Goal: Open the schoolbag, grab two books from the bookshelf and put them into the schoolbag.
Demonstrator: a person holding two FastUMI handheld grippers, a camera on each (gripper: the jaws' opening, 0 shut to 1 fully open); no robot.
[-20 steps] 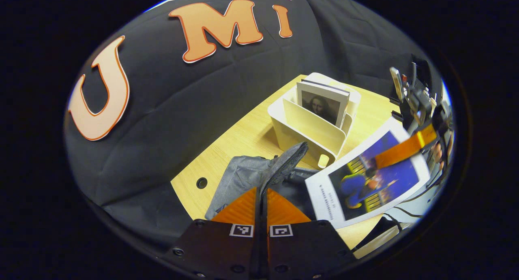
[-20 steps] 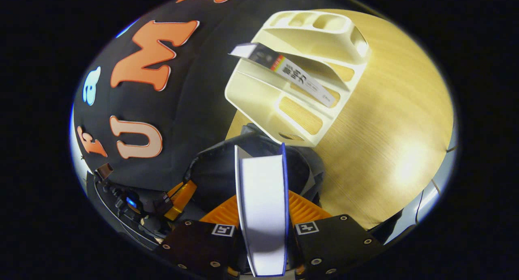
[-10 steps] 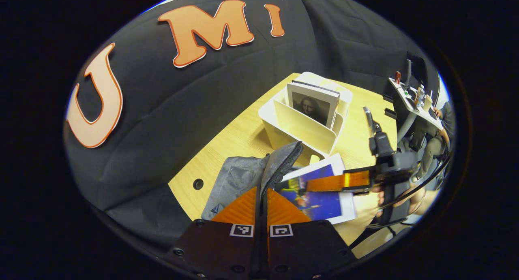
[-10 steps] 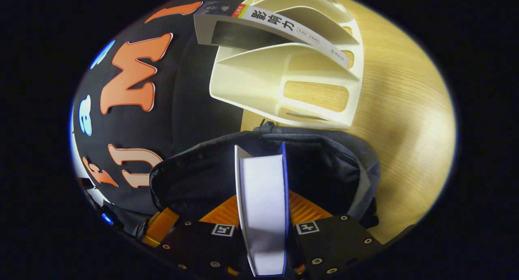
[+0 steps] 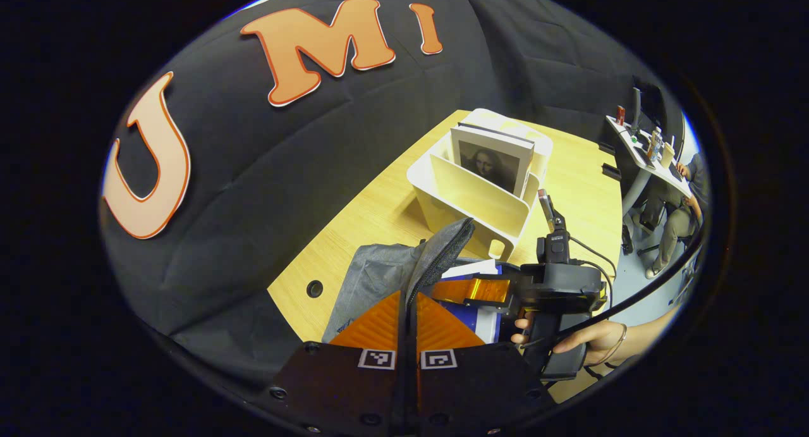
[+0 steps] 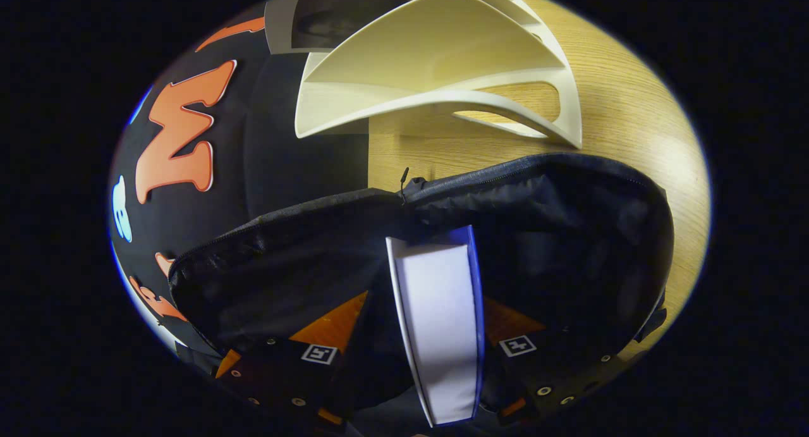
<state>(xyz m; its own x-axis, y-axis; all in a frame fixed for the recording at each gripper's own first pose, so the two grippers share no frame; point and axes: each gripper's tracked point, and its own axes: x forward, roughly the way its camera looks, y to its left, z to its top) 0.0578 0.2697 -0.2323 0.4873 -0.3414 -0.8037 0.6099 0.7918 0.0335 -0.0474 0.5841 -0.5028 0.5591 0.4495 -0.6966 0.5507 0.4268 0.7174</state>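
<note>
Book inside open schoolbag

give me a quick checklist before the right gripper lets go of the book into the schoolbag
1. Schoolbag mouth open: ok, dark inside visible around the book.
2. Left gripper holding the bag's flap up: ok, shut on the fabric.
3. Blue-edged book inside the opening: ok, its front end is past the zipper rim.
4. Right gripper grip on the book: cannot tell, its fingers look spread apart from it.
5. Book's far end resting on the bag's bottom: cannot tell.
6. Second book waiting in the bookshelf: ok.
</note>
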